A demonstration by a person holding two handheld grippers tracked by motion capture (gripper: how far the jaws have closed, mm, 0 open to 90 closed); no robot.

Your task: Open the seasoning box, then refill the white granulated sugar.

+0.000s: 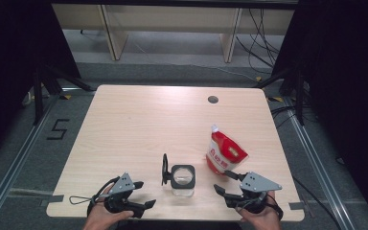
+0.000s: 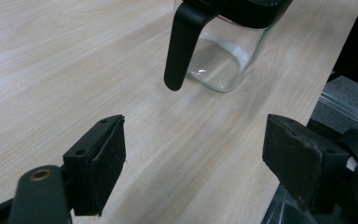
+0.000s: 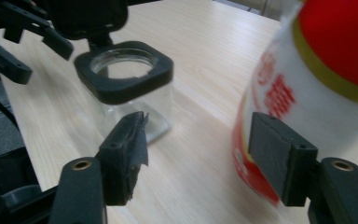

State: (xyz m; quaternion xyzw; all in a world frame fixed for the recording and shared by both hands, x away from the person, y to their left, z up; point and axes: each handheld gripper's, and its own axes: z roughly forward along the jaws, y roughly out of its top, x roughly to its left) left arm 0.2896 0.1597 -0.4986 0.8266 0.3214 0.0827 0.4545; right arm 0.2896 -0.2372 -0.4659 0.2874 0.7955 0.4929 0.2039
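A clear glass jar (image 1: 182, 181) with a black square collar stands near the table's front middle, its hinged black lid (image 1: 165, 168) swung open to the left. A red and white pouch (image 1: 224, 153) stands upright to its right. My left gripper (image 1: 143, 193) rests low at the front left, open, pointing toward the jar (image 2: 223, 60) and its hanging lid (image 2: 182, 42), with bare wood between the jaws (image 2: 193, 154). My right gripper (image 1: 224, 182) is open at the front right. Its jaws (image 3: 198, 149) frame the gap between jar (image 3: 126, 84) and pouch (image 3: 317, 79), touching neither.
The light wooden table (image 1: 139, 120) has a round cable hole (image 1: 213, 99) at the back right. Its front edge runs just under both hands. Dark curtains and stands flank the table, and cables lie on the floor at the right (image 1: 287, 115).
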